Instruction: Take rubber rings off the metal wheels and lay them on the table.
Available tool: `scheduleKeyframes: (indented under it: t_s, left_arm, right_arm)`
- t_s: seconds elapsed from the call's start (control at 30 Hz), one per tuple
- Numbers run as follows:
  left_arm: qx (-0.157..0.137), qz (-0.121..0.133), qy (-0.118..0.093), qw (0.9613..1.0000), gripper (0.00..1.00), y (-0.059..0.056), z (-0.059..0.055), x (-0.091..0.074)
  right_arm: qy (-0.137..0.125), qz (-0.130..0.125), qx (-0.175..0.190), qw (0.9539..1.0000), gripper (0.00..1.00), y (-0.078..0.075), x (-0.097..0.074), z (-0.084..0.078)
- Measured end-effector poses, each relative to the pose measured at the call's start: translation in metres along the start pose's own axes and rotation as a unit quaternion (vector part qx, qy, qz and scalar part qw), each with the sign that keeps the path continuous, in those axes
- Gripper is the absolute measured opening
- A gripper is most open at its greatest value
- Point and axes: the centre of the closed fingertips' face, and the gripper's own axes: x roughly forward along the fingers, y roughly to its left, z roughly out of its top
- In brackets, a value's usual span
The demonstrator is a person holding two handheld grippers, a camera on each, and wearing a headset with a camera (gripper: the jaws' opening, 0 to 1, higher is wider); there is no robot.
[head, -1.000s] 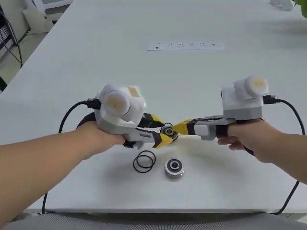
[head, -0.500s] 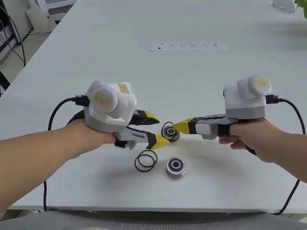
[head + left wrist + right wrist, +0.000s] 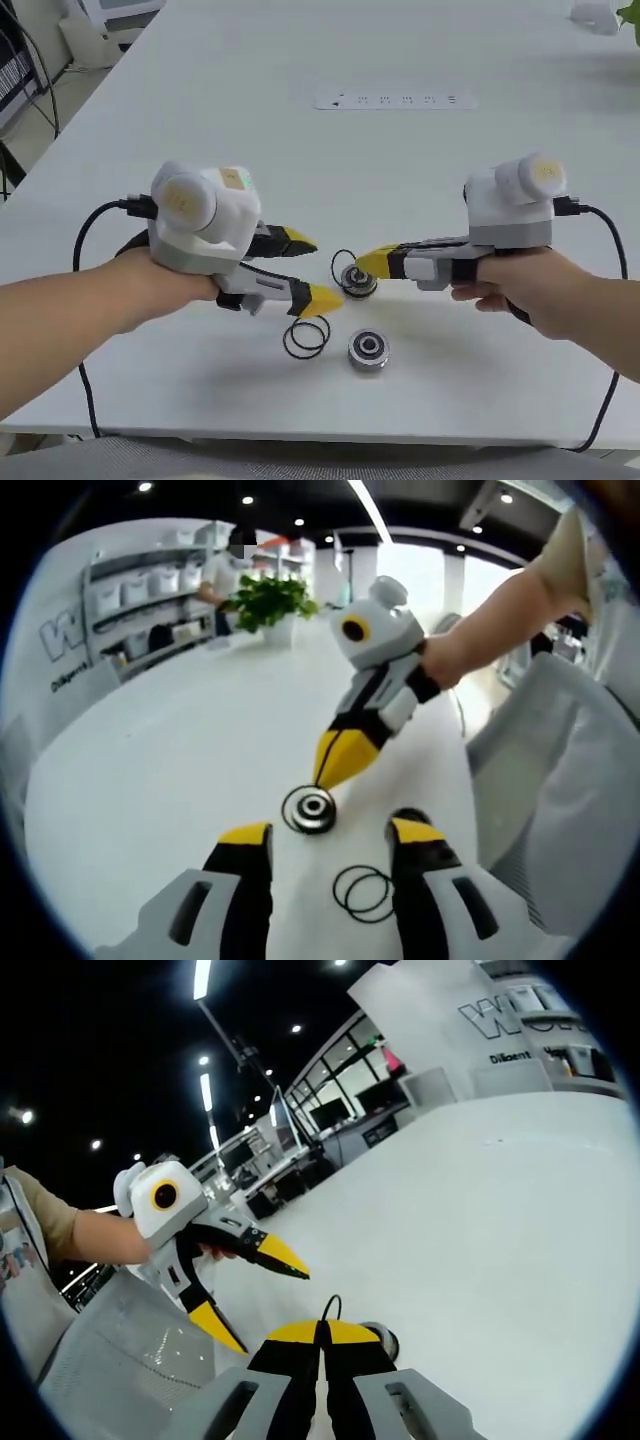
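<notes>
Materials: wheels are bright machined metal, round, bearing-like with a dark centre. Rings are thin black rubber loops and floppy. The table (image 3: 450,180) is matte white and smooth.

Count: two wheels, three rings.

- First wheel (image 3: 358,283) sits on the table between the two grippers, right at the right gripper's tip.
- Second wheel (image 3: 368,349) lies flat nearer the table edge, apart from both grippers and bare of rubber as far as I can see.
- Two loose rings (image 3: 307,337) lie flat on the table, overlapping, just beside the second wheel.
- Third ring (image 3: 342,263) is a thin arc standing up off the first wheel. It's partly peeled, and its lower part is hidden by the wheel.

Right gripper (image 3: 362,263): yellow tips pressed together with no gap. In the right gripper view the black loop comes out right at the closed tips, so it's clamped on the third ring.

Left gripper (image 3: 312,268): jaws spread wide, nothing between them. It points at the first wheel but sits clear of it.

Further back on the table is a white power strip (image 3: 395,101).
</notes>
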Motion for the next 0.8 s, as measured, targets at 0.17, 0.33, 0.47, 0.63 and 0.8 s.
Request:
scheduleKeyframes:
  t_s: [0.17,0.33,0.47,0.63,0.8]
  left_arm:
    - [-0.007,0.004,-0.006,1.0,0.5,0.001,0.0,-0.009]
    - [-0.009,0.004,-0.008,0.9999,0.51,-0.001,-0.002,-0.017]
    - [-0.013,0.004,-0.009,0.9999,0.54,-0.002,-0.004,-0.024]
    - [-0.019,0.007,-0.009,0.9998,0.55,-0.002,-0.009,-0.032]
    - [-0.024,0.008,-0.009,0.9996,0.56,-0.003,-0.013,-0.039]
  right_arm:
    - [0.004,0.006,-0.004,1.0,0.0,0.005,0.001,-0.001]
    - [0.008,0.011,-0.007,0.9999,0.0,0.009,0.002,-0.001]
    - [0.013,0.016,-0.012,0.9997,0.0,0.014,0.004,-0.003]
    - [0.02,0.024,-0.018,0.9994,0.0,0.021,0.008,-0.005]
    - [0.026,0.034,-0.02,0.9989,0.0,0.028,0.013,-0.008]
